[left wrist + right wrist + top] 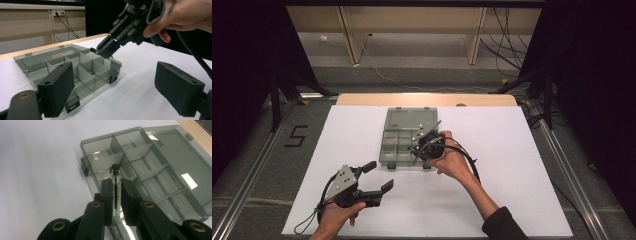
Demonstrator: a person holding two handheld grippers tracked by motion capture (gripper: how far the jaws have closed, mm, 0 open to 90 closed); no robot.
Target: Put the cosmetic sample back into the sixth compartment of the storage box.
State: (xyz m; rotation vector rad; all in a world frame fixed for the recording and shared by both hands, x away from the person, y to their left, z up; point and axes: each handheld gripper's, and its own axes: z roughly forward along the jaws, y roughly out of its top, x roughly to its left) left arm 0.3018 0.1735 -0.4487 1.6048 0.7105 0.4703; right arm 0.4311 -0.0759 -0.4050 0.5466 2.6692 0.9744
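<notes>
Right gripper (117, 195) pinching thin clear-and-black syringe-like tube (115, 185), long axis along jaws, black tip toward open smoky-grey compartment box (175, 157); left gripper (376, 179) spread, nothing between its jaws, well apart on white tabletop (512, 165)

Open compartment box (404, 137) lies mid-table (512, 165), lid flat toward the far edge. Right gripper (418, 148) over its right compartments, held by a hand. Left gripper (379, 176) near the front-left corner, jaws apart.
</notes>
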